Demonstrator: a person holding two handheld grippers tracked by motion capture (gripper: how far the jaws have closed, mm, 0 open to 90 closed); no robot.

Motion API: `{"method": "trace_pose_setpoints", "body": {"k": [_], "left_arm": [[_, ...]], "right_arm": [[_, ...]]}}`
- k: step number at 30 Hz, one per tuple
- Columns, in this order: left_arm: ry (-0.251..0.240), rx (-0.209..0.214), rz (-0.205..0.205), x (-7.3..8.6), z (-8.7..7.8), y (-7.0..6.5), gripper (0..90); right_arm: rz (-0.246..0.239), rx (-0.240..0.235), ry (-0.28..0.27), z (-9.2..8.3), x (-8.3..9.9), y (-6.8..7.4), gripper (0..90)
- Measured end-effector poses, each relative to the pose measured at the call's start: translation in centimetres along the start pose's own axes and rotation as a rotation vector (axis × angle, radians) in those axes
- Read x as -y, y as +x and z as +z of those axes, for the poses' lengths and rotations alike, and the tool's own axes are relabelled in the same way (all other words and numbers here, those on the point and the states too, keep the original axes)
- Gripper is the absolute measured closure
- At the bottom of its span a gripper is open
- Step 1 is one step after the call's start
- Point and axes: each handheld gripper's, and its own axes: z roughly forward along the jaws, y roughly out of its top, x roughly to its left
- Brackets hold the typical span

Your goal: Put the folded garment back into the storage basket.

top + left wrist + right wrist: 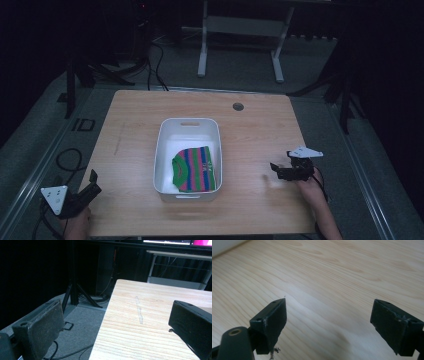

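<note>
A white bin (188,125) stands in the middle of the wooden table (135,125). Inside it lies a folded garment (196,169) striped green, pink and blue. My left gripper (93,183) hovers at the table's front left corner, open with nothing between its jaws; the left gripper view has it (117,322) straddling the table's left edge (107,312). My right gripper (281,165) is low over the table to the right of the bin, open and empty. The right gripper view has it (329,315) spread over bare wood (332,277).
A round cable hole (238,106) sits near the table's far edge. Beyond the table stand a white frame (240,30), black stand legs (100,70) and cables (155,65) on the floor. A pale streak (139,310) marks the wood at the left.
</note>
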Motion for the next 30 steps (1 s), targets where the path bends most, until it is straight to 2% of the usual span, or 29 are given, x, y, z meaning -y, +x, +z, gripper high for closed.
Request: {"method": "trace_pose_setpoints", "body": {"k": [2, 7, 12, 14, 16, 18, 22, 27, 30], "left_arm": [[0.001, -0.001, 0.002, 0.0, 0.0, 0.0, 0.4], [0.000, -0.002, 0.002, 0.0, 0.0, 0.0, 0.4], [0.001, -0.003, 0.003, 0.0, 0.0, 0.0, 0.4], [0.001, -0.002, 0.002, 0.0, 0.0, 0.0, 0.4], [0.001, -0.002, 0.002, 0.0, 0.0, 0.0, 0.4], [0.002, -0.003, 0.003, 0.0, 0.0, 0.0, 0.4], [0.001, -0.003, 0.003, 0.0, 0.0, 0.0, 0.4], [0.001, -0.007, 0.002, 0.0, 0.0, 0.0, 0.4], [0.001, -0.006, 0.005, 0.0, 0.0, 0.0, 0.4]], "right_arm": [[0.013, 0.029, -0.016, -0.6, 0.6, -0.1, 13.5], [0.097, 0.071, -0.090, -2.2, 1.6, -0.8, 13.5], [0.160, 0.163, -0.146, -3.5, 2.8, -1.1, 13.6], [0.190, 0.153, -0.153, -3.9, 3.4, -1.3, 13.6], [0.191, 0.164, -0.164, -4.1, 4.0, -1.3, 13.6], [0.173, 0.200, -0.160, -4.3, 4.5, -1.3, 13.5], [0.218, 0.248, -0.197, -4.9, 5.2, -1.7, 13.6], [0.262, 0.276, -0.243, -5.3, 6.0, -2.2, 13.6], [0.267, 0.263, -0.247, -5.3, 6.1, -2.3, 13.7]]}}
